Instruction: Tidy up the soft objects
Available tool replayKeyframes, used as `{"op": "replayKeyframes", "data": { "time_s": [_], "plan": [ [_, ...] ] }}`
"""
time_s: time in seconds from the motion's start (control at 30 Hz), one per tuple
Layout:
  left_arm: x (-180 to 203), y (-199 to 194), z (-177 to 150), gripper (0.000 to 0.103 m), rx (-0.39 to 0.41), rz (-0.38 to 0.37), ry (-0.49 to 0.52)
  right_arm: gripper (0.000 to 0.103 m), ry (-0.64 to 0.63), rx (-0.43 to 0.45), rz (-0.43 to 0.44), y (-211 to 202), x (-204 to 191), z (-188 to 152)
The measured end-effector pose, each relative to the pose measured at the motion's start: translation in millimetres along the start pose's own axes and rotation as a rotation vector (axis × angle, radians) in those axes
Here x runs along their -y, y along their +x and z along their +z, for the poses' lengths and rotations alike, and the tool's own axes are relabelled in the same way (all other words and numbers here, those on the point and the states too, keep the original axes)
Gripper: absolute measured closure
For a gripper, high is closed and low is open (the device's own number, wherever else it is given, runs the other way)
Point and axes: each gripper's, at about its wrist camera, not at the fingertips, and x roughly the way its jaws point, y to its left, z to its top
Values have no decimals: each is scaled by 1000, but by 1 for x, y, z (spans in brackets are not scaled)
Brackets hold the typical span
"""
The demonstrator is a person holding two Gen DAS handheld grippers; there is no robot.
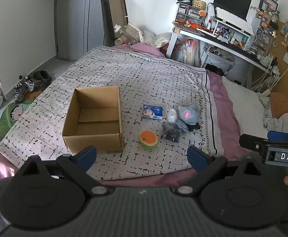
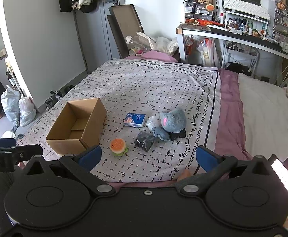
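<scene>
I held both my left tongs [image 1: 142,157] and right tongs [image 2: 148,157] wide above the patterned bed blanket [image 1: 144,79], near the open brown cardboard box [image 1: 93,118] and the orange burger-shaped soft toy [image 1: 148,138].

Matt cardboard box [image 1: 93,118]; fluffy plush toy [image 2: 172,119]; printed cloth bedspread [image 1: 144,79].

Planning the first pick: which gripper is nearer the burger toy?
Left, though only slightly. The burger toy lies ahead between the left gripper's open fingers; for the right gripper it sits ahead, toward its left finger.
</scene>
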Motion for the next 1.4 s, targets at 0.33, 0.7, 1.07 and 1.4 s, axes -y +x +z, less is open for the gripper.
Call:
{"op": "replayKeyframes", "data": {
  "time_s": [0.33, 0.7, 1.07, 1.4],
  "plan": [
    [0, -1, 0, 5, 3, -1, 2, 0, 3, 1, 0, -1, 1, 0],
    [-3, -2, 4, 5, 10, -15, -5, 0, 0, -9, 9, 6, 1, 1],
    [0, 13, 8, 5, -4, -2, -6, 0, 11, -18, 30, 17, 5, 5],
    [5, 38, 13, 5, -30, -1, -14, 0, 64, -47, 29, 40, 16, 10]
  ]
}}
